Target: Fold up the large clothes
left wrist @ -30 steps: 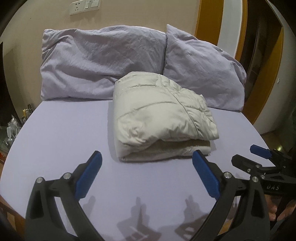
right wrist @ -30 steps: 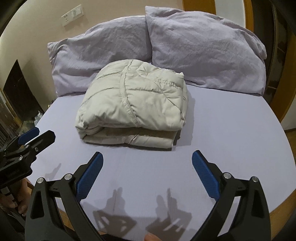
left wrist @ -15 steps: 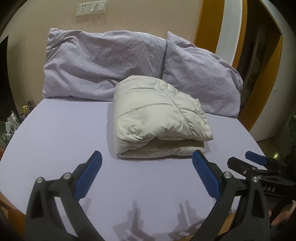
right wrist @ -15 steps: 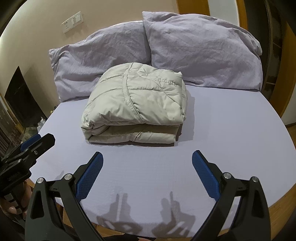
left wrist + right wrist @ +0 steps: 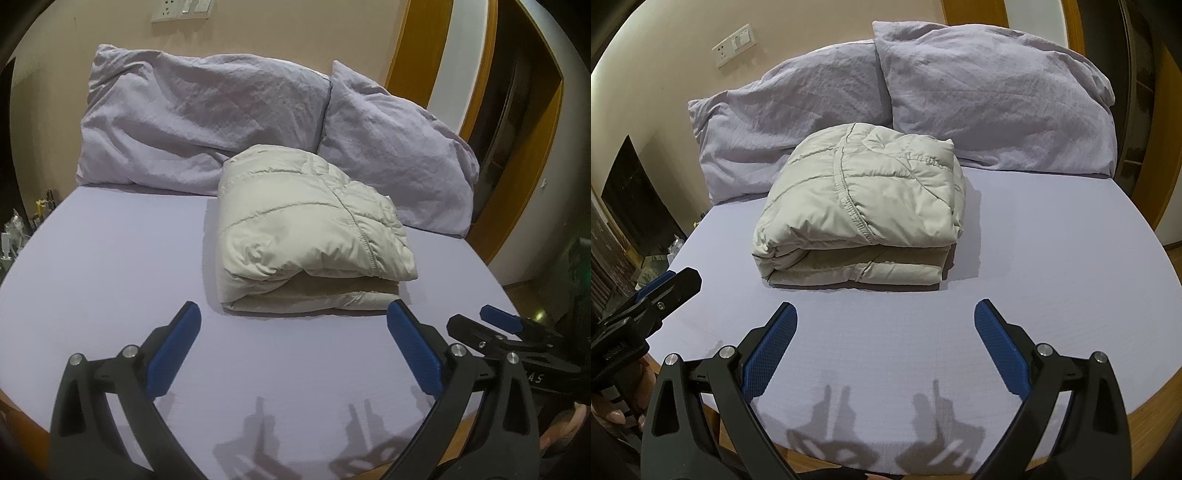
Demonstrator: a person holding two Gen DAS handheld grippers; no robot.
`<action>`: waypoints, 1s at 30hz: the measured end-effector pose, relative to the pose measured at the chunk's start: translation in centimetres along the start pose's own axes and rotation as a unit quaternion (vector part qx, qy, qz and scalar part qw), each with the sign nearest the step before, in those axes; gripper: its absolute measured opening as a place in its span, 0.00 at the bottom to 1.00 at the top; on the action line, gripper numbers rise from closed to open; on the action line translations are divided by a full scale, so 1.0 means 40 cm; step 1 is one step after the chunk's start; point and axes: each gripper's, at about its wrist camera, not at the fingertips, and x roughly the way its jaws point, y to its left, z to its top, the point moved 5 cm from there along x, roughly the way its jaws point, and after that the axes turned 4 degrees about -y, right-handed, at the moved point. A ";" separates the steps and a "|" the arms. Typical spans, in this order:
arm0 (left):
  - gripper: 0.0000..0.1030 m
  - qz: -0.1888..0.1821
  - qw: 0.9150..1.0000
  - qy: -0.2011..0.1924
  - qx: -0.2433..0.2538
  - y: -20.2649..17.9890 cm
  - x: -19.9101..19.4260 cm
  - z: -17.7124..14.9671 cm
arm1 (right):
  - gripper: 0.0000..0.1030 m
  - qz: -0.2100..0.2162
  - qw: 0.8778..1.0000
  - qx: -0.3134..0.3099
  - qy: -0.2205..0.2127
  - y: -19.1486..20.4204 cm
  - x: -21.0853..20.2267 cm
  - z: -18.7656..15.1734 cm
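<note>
The jacket [image 5: 860,210] sits folded in a thick stack mid-bed [image 5: 1052,280], just before 2 pillows [image 5: 207,122], clear of both tools, so the folding looks finished. Its long axis appears to run across the bed, its layered edge facing the foot. The left gripper [image 5: 293,341] and right gripper [image 5: 884,341] hang near the foot, both spread wide and empty.

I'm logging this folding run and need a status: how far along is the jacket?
Done, by the look of it: the padded jacket lies as a compact folded bundle on the bed sheet, just before the pillows. In hand: nothing; the left gripper and right gripper are both open, short of the bundle and not touching it. Left: no loose sleeve or hem shows, so probably nothing.
</note>
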 end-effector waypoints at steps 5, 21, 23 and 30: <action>0.98 -0.004 1.000 0.000 -0.003 -0.004 0.001 -0.001 | 0.96 0.002 1.000 -0.001 0.001 0.000 0.002 0.000; 0.98 0.022 1.000 0.007 -0.003 -0.001 0.007 -0.001 | 0.96 0.005 1.000 0.002 0.006 0.003 0.007 0.002; 0.98 0.023 1.000 0.008 -0.003 -0.001 0.008 -0.002 | 0.96 0.005 1.000 0.002 0.008 0.004 0.009 0.002; 0.98 0.026 1.000 0.009 -0.004 0.001 0.009 -0.003 | 0.96 0.008 1.000 0.000 0.009 0.005 0.010 0.002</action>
